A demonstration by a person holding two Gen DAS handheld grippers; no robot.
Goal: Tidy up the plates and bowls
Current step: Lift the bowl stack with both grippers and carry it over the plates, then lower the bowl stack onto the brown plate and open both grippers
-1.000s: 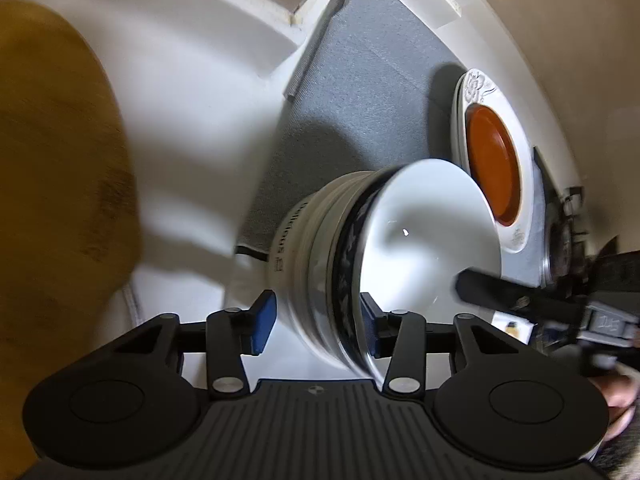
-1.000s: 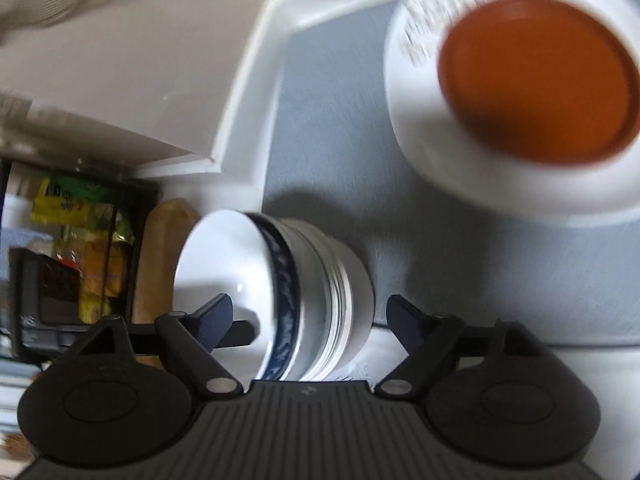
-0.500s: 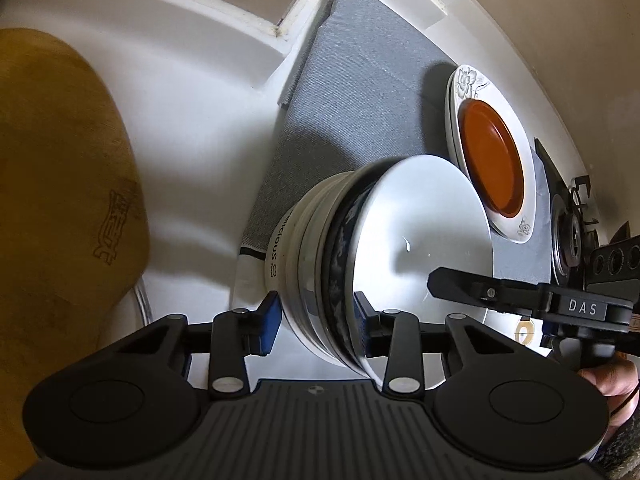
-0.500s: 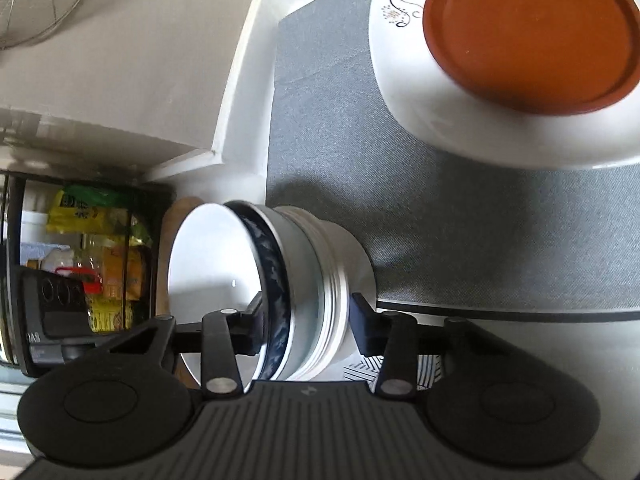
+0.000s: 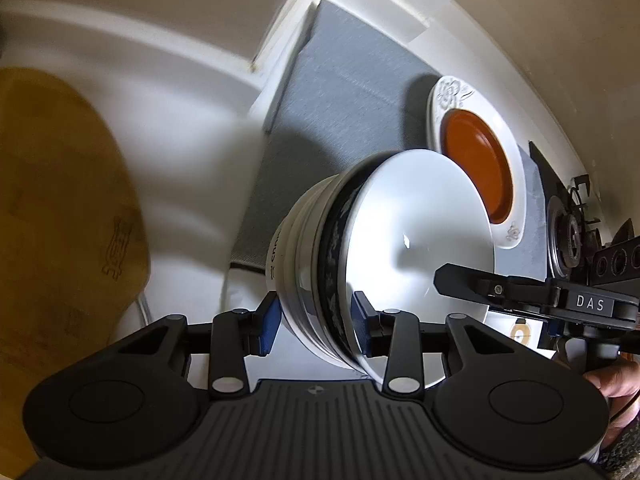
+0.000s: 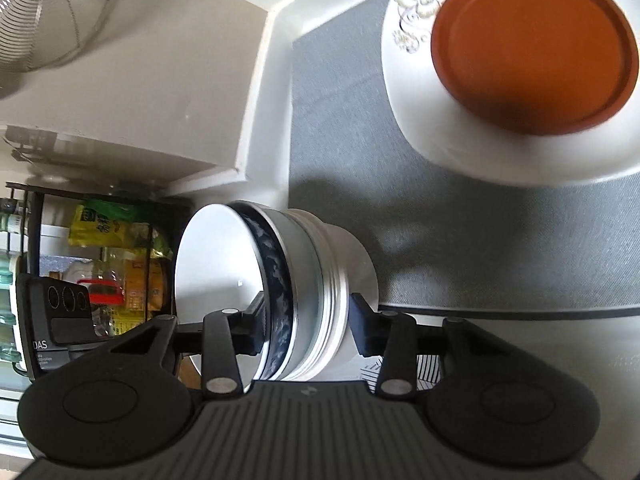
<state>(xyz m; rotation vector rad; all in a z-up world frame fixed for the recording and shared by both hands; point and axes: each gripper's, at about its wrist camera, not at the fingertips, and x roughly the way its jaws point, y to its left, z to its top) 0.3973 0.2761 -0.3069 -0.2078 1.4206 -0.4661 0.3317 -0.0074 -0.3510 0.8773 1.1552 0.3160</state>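
1. Left tool [image 5: 314, 328]: pads pinch rim side of nested stack of white ceramic bowls [image 5: 360, 256], innermost w/ dark blue patterned band.
2. Right tool [image 6: 306, 330]: clamped on the stack's opposite rim, stack tipped on its side, held over grey woven mat's [image 6: 460, 220] near edge.
3. Round orange-brown plate [image 6: 532, 44] sits on white floral-rimmed plate [image 6: 424, 128], on mat at far end of white worktop [image 5: 180, 152].

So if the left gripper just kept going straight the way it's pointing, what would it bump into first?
The left gripper is clamped on the stack of bowls, so those fill its path. Beyond them, it would probably meet the grey mat on the counter, though depth is hard to judge.
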